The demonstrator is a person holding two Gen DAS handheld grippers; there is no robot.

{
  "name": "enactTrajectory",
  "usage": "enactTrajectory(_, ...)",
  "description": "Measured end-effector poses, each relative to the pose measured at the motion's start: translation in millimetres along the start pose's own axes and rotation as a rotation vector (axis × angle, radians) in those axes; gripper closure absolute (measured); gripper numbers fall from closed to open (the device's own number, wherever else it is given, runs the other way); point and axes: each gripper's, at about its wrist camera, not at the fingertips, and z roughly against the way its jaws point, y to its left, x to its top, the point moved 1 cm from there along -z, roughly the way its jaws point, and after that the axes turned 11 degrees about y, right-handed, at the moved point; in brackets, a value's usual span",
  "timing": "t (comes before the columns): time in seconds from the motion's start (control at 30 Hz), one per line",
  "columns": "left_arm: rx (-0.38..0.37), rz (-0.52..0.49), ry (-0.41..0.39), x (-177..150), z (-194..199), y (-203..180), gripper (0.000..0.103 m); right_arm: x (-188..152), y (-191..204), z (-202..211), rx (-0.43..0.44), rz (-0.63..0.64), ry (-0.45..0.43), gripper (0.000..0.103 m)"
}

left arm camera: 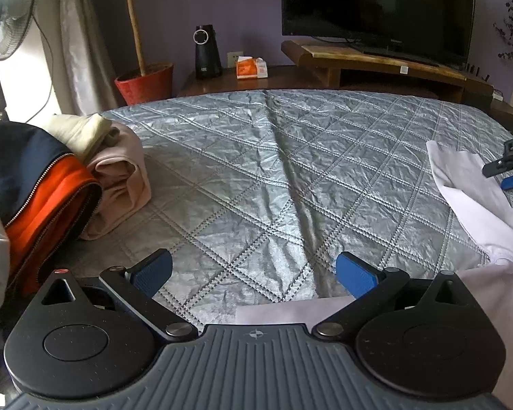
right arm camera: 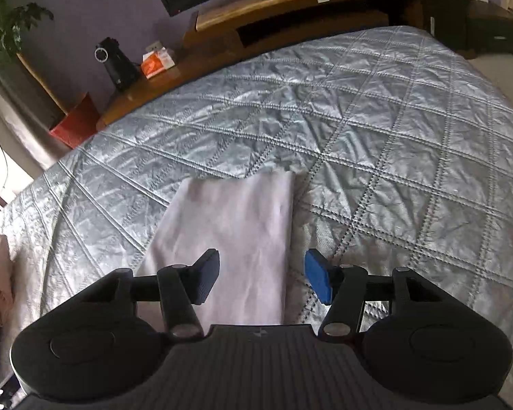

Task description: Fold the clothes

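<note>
Risk: the right hand-held gripper (right arm camera: 261, 278), half-open and empty over the white garment (right arm camera: 232, 232) at 6 o'clock on the bed (right arm camera: 376, 130), may pinch one layer only; the left hand-held gripper (left arm camera: 254, 275) gapes wide, empty.

**Sheen on the bed, matt on the cloth**

The quilted bedspread (right arm camera: 376, 130) gleams, silvery and satiny, crinkled between stitched ridges. On it the white garment (right arm camera: 232, 225) looks soft, matt cloth. The left gripper (left arm camera: 254, 275) shows matt black plastic with blue, textured pads (left arm camera: 355, 273). The jacket (left arm camera: 41, 184) has a metal zip. Behind, the wooden TV stand (left arm camera: 386, 65) shines, polished smooth.
</note>
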Motion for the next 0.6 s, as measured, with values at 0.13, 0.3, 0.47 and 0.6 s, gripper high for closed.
enactTrajectory(0.13, 0.005, -0.005, 0.002, -0.5, -1.9, -0.6, 0.0, 3.9, -7.8, -0.6, 0.018, -0.023, -0.014, 0.089)
enactTrajectory(0.3, 0.006, 0.002, 0.007, -0.6, -3.5, -0.3, 0.0, -0.8, -13.3, 11.0, 0.089, -0.044, -0.063, 0.1)
enactTrajectory(0.47, 0.019, 0.024, -0.008, 0.4, -0.9, 3.7, 0.0, -10.8, 5.0, 45.5, 0.149, -0.001, -0.17, 0.1)
enactTrajectory(0.6, 0.021, 0.1, -0.008, 3.0, 0.3, 18.2, 0.0, -25.7, 46.1, 84.7, 0.154, 0.158, -0.257, 0.1)
